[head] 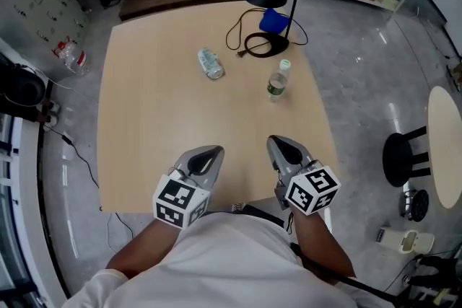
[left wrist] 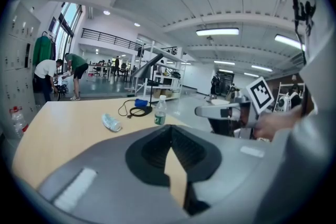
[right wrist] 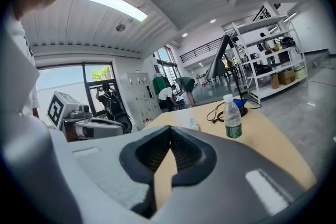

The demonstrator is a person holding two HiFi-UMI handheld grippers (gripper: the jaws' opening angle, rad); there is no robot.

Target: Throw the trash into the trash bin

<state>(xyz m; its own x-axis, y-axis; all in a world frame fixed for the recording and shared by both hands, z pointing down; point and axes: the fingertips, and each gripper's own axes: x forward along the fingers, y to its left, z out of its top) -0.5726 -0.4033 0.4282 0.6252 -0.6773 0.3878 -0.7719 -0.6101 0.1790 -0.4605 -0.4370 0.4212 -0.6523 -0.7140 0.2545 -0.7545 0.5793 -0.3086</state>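
Note:
A crushed clear plastic bottle (head: 210,63) lies on its side on the wooden table (head: 144,126), far of centre. A clear bottle with a green label (head: 277,82) stands upright to its right. My left gripper (head: 215,151) and right gripper (head: 277,141) hover side by side over the table's near edge, both shut and empty, well short of the bottles. The left gripper view looks past its shut tips (left wrist: 171,126) to the crushed bottle (left wrist: 111,122) and upright bottle (left wrist: 160,110). The right gripper view has the upright bottle (right wrist: 232,117) beyond its tips (right wrist: 170,127).
A black desk lamp (head: 271,45) with a cable and a blue object (head: 274,20) stand at the table's far right. A dark round container (head: 22,86) and bottles (head: 68,54) are on the floor at left. A black stool (head: 401,155) stands at right. People crouch far off.

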